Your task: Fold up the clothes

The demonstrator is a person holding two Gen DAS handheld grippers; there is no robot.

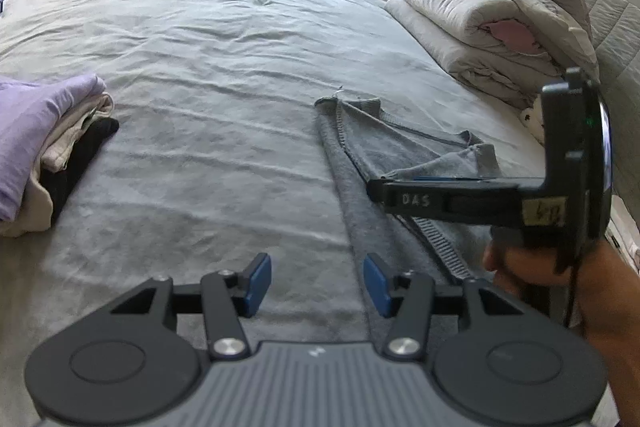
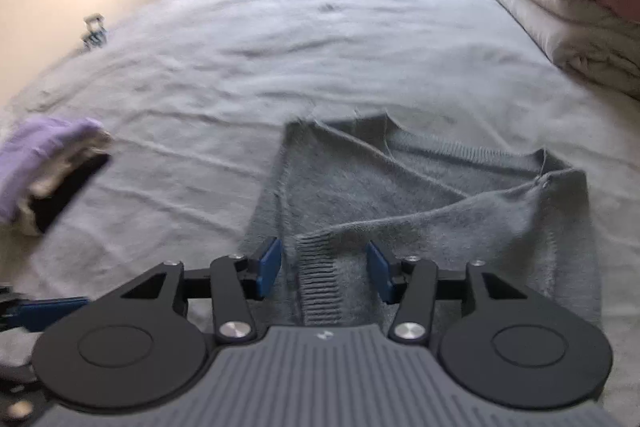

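Here, grey sweater (image 2: 420, 199) lying partly folded on the bed (image 1: 224, 39), right of the folded clothes pile (image 1: 44, 151); left gripper (image 1: 317, 285) spread, empty, beside sweater edge; right gripper (image 2: 324, 267) spread above the ribbed hem, pinching nothing

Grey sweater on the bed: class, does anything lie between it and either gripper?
Nothing visible does. The right gripper hangs open directly over the grey sweater; the left gripper is open beside its edge, over bare bed cover.
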